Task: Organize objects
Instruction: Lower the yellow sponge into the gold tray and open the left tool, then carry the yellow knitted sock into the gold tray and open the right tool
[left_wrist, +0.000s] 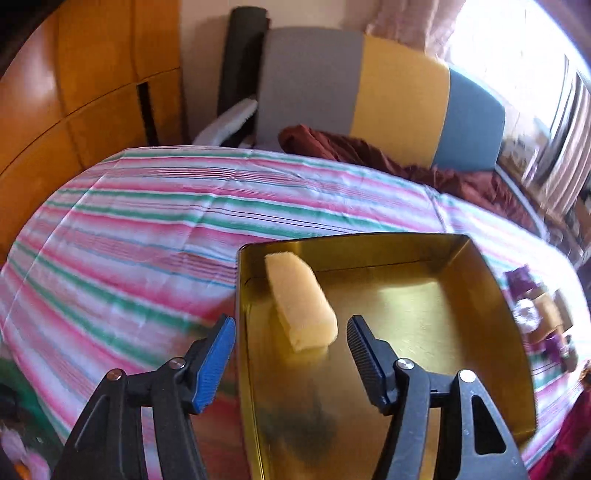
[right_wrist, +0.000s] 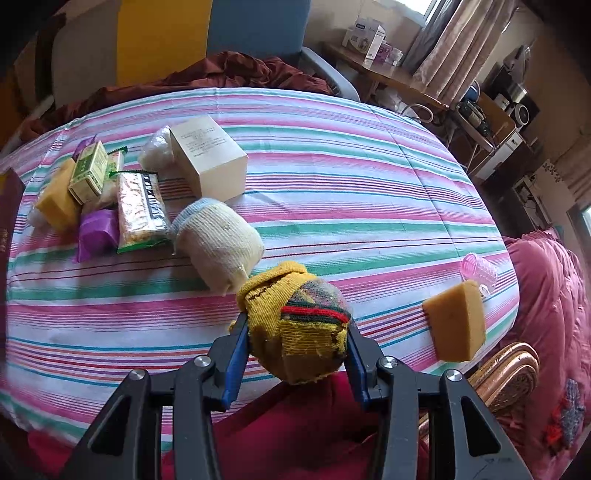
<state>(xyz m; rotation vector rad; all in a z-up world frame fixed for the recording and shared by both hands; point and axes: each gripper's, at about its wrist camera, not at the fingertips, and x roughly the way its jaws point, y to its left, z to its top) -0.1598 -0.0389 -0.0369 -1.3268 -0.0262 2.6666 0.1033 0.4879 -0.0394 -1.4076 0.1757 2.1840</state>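
Observation:
In the left wrist view my left gripper (left_wrist: 291, 332) is open and empty over the left edge of a gold metal tin (left_wrist: 424, 295). A yellow sponge (left_wrist: 301, 306) is in the tin, just beyond the fingertips. In the right wrist view my right gripper (right_wrist: 295, 332) is shut on a rolled yellow striped sock (right_wrist: 299, 325) near the table's front edge. A cream sock roll (right_wrist: 218, 243) lies just beyond it. An orange sponge (right_wrist: 456, 321) sits at the front right.
The table has a striped cloth (right_wrist: 351, 192). On it stand a white box (right_wrist: 210, 158), a snack packet (right_wrist: 140, 210), a green box (right_wrist: 88, 171), a purple packet (right_wrist: 96, 232), an orange sponge (right_wrist: 55, 201) and a pink plastic cup (right_wrist: 478, 273). A chair with maroon cloth (left_wrist: 388, 155) is behind.

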